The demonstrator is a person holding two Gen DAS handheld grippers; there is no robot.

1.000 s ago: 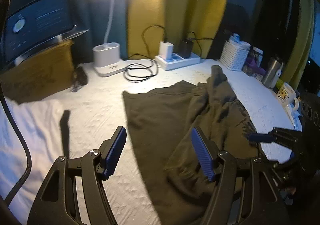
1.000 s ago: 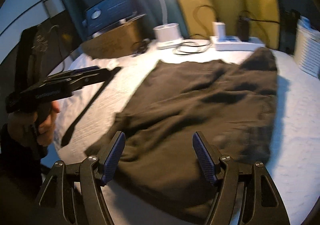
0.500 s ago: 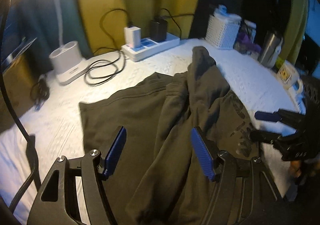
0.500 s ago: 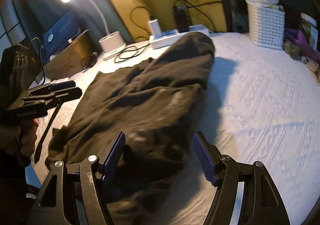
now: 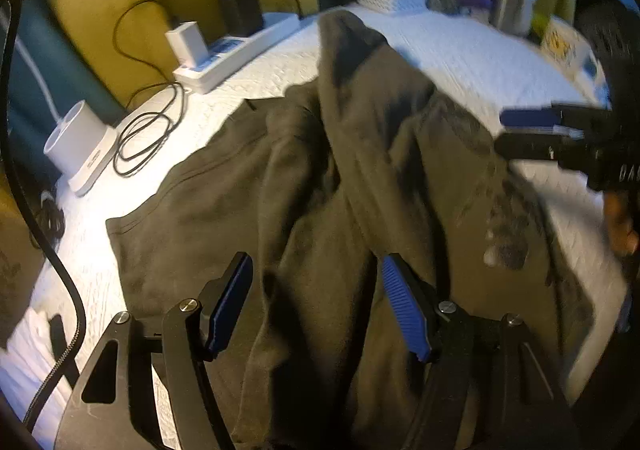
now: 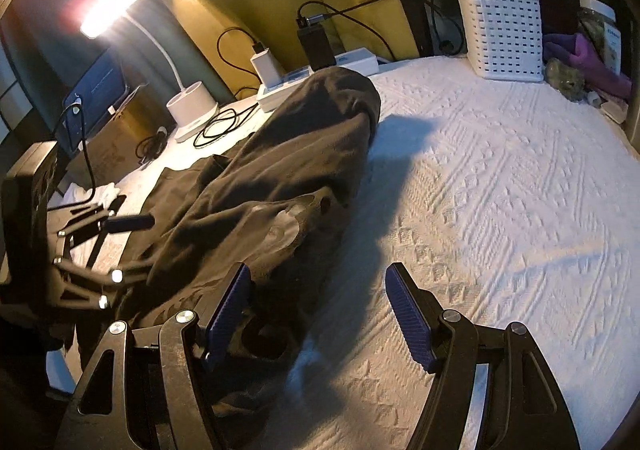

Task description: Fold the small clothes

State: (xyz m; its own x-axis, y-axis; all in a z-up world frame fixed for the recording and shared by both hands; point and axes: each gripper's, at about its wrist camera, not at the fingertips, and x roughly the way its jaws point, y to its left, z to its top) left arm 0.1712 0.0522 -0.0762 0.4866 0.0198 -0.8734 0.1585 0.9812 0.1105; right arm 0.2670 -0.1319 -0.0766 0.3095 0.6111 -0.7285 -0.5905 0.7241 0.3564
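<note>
- Because neither tool has taken hold of anything, the jaws of the left gripper [image 5: 316,304] stand apart, blue ribbed pads above the cloth with nothing pinched between them; the tool points steeply down at the near part of the garment, which reads as a search for an edge to grasp.
- The jaws of the right gripper [image 6: 318,316] stand equally wide and empty, the left pad over the garment's near right fringe and the right pad over bare cover, so it seems lined up on that border.
- The dark olive-brown cotton garment with a faded print [image 5: 360,190] lies on the white textured bed cover [image 6: 500,190], its left part spread flat while the rest is thrown over in a long rumpled ridge running away from the cameras; the fold is only begun and untidy.
- That ridge probably needs smoothing or lifting before a clean fold, which would explain both tools gathering at its near end.
- Further off, a white power strip with chargers [image 5: 240,50], a white lamp base [image 5: 78,148] with a loose black cable, and a white perforated plastic basket [image 6: 502,38] sit along the far edge, apart from the cloth and clear of the folding space.
</note>
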